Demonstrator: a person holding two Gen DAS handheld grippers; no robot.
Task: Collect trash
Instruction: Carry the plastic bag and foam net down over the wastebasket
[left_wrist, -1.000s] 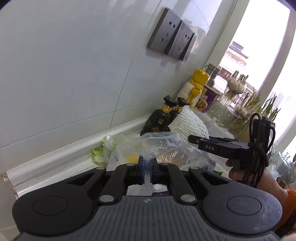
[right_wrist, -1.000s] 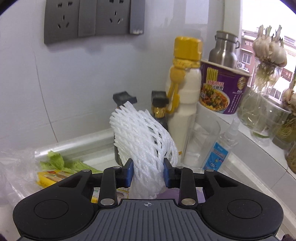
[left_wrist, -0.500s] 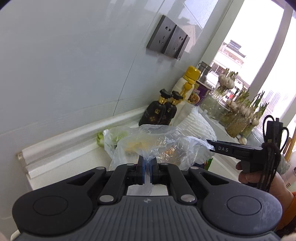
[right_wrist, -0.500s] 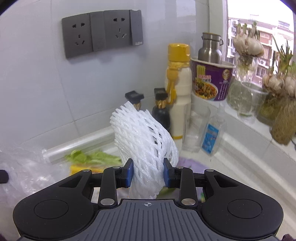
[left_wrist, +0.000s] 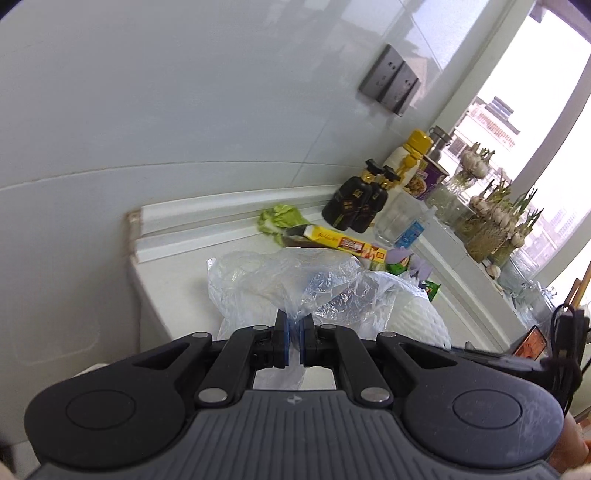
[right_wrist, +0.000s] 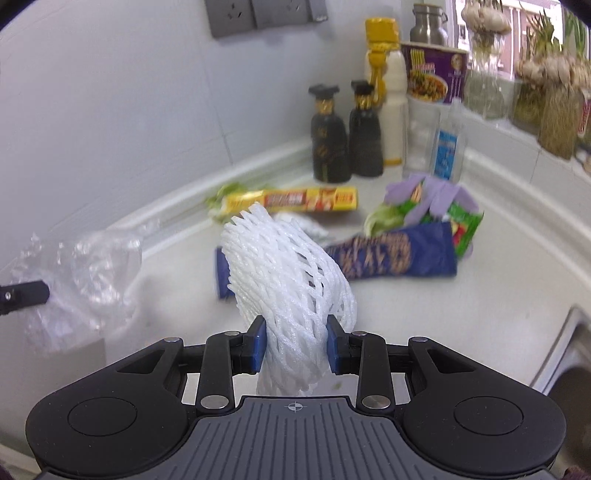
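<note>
My left gripper (left_wrist: 294, 341) is shut on a crumpled clear plastic bag (left_wrist: 280, 280), which hangs in front of it above the counter's left end. The same bag (right_wrist: 85, 280) shows at the left of the right wrist view, with a left fingertip (right_wrist: 26, 295) poking in. My right gripper (right_wrist: 295, 349) is shut on a white foam fruit net (right_wrist: 288, 273), lifted off the counter. Behind the net on the white counter (right_wrist: 461, 314) lie a blue snack wrapper (right_wrist: 388, 254), a green and purple wrapper pile (right_wrist: 432, 199), a yellow box (right_wrist: 295, 199) and lettuce scraps (left_wrist: 280, 218).
Two black bottles (right_wrist: 347, 136) and a yellow-capped white bottle (right_wrist: 388, 92) stand against the back wall. A purple noodle cup (right_wrist: 436, 74), jars with garlic (right_wrist: 546, 70) and a small blue-labelled bottle (right_wrist: 448, 144) line the window ledge. A sink edge (right_wrist: 569, 350) is at the right.
Both grippers have drawn back from the wall and to the left, carrying the bag and the net. More of the counter and its wrappers have come into view.
</note>
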